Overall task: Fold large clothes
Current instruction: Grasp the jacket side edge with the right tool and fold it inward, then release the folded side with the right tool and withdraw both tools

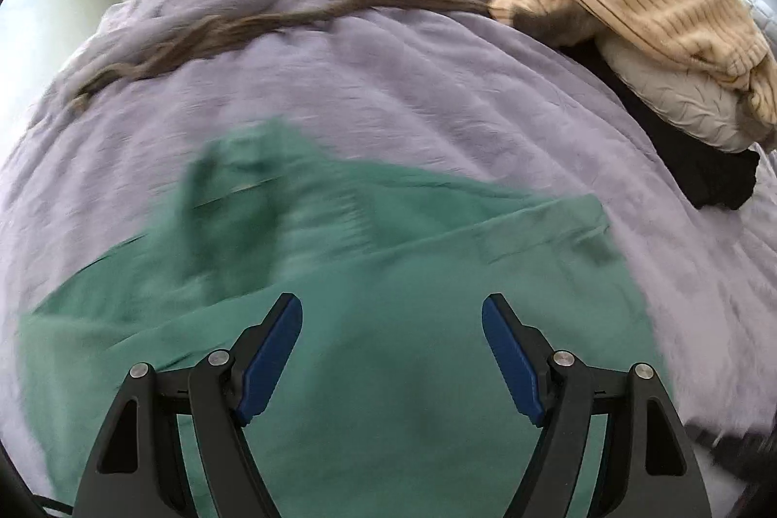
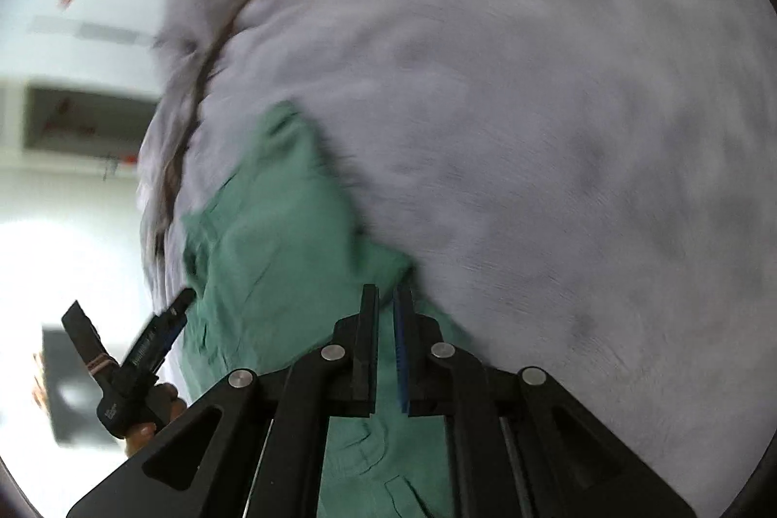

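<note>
The left gripper (image 1: 392,319) is hovering over the green shirt (image 1: 369,372), its two blue-padded fingers (image 1: 269,358) standing wide apart with nothing between them. The pads are clear of the cloth as far as the left wrist view shows; they are released.

The shirt is lying on the lilac duvet (image 1: 398,91), spreading from below the left fingers out ahead of them and to their left side. Ahead of the fingertips the cloth is bunching into a raised, blurred fold; to the right of the fingers a flat edge of the shirt is running out toward the duvet.

Far ahead of the left fingers, a brown strip (image 1: 233,27) is trailing across the duvet. Ahead and to the right, a beige knit (image 1: 670,18) is sitting on top of a pale quilted pillow (image 1: 680,100), which is resting on a black garment (image 1: 704,168).

The right gripper (image 2: 386,299) is nearly clenched, its fingers (image 2: 367,343) leaving only a thin slit. Green cloth is showing in that slit and the shirt (image 2: 272,256) is running up to the tips from below, so the fingers appear to be pinching a fold of it; blur is keeping the contact from being sharp. Beyond the right fingertips and to their right the duvet (image 2: 558,120) is filling the view.

To the left of the right fingers, the left gripper (image 2: 128,319) is showing with a hand (image 2: 155,413) wrapped round its handle, beside the shirt's edge.
</note>
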Motion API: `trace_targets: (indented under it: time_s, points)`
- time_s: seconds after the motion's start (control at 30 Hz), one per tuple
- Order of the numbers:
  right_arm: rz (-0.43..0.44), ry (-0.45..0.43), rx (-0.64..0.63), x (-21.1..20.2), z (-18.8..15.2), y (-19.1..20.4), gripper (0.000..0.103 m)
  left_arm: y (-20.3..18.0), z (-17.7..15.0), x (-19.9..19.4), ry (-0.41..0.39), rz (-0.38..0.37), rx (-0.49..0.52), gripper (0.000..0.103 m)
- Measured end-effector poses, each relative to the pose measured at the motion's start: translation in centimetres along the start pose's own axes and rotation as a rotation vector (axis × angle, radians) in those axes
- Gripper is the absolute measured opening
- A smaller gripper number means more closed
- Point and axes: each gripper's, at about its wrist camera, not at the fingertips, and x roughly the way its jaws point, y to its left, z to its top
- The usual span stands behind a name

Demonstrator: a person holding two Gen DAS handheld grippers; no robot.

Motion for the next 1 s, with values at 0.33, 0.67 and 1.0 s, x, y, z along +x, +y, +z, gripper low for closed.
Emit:
trace_targets:
  time_s: [0.33, 0.67, 1.0]
  points:
    - [-0.115, 0.073, -0.311, 5.9, 0.8, 5.5, 0.009, 9.9, -9.4, -2.9, 0.115, 0.143, -0.194, 0.078]
    - [-0.162, 0.113, -0.327, 8.2, 0.6, 3.3, 0.002, 14.0, -11.9, -0.9, 0.096, 0.128, -0.333, 0.077]
    - [-0.168, 0.131, -0.339, 5.7, 0.2, 4.4, 0.005, 14.7, -13.8, -3.0, 0.150, 0.213, -0.292, 0.078]
